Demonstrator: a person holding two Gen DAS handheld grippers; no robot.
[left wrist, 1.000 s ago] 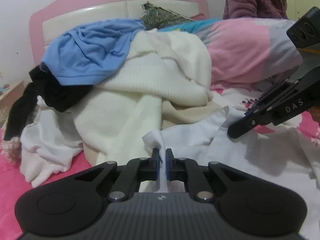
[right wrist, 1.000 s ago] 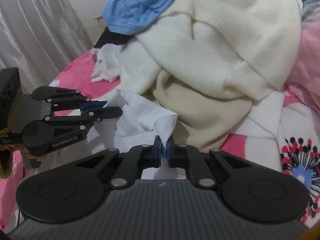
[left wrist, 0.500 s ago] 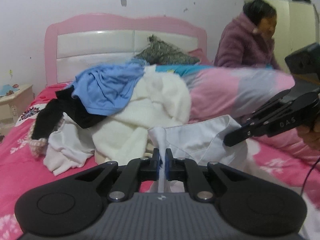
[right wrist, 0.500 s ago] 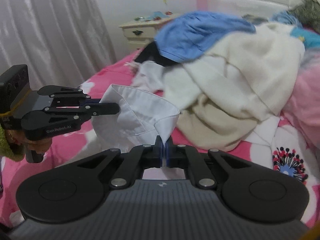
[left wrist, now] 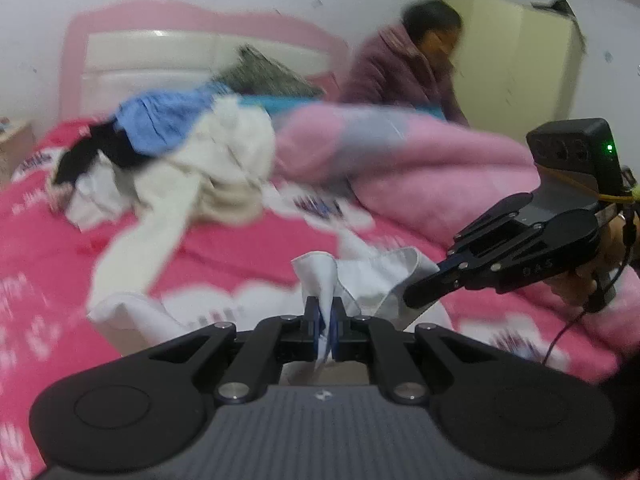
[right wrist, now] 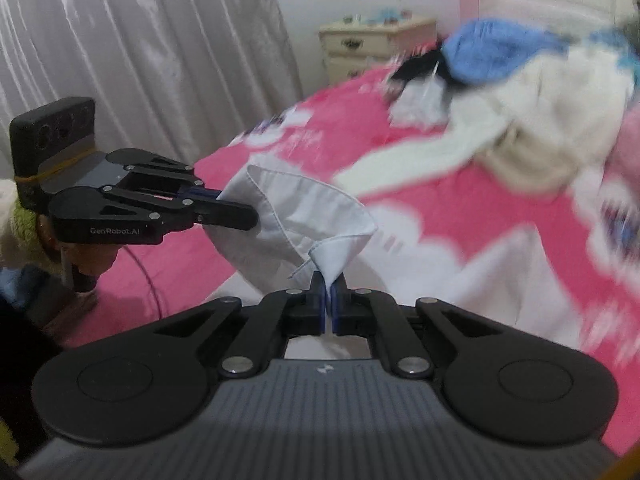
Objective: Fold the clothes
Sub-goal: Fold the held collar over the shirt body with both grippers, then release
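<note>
A white collared shirt (right wrist: 280,216) hangs in the air over the pink bed, held by both grippers. My left gripper (left wrist: 327,312) is shut on one point of its collar (left wrist: 320,272). My right gripper (right wrist: 329,292) is shut on the other collar point (right wrist: 340,252). In the left wrist view the right gripper (left wrist: 416,300) reaches in from the right with white cloth at its tip. In the right wrist view the left gripper (right wrist: 244,216) comes in from the left, pinching the shirt's edge. The shirt's lower part drops out of sight behind the gripper bodies.
A heap of clothes (left wrist: 192,160) lies farther up the pink bedspread (left wrist: 224,248): cream sweater, blue top, black and white pieces. A pink quilt (left wrist: 400,160) is bunched on the right. A person in a purple coat (left wrist: 404,72) stands beyond it. A nightstand (right wrist: 376,44) and grey curtain (right wrist: 140,52) are on the left.
Both grippers have pulled back and up from the clothes heap, drawing the white shirt with them. The heap now looks much farther off and bare pink bedspread shows between.
</note>
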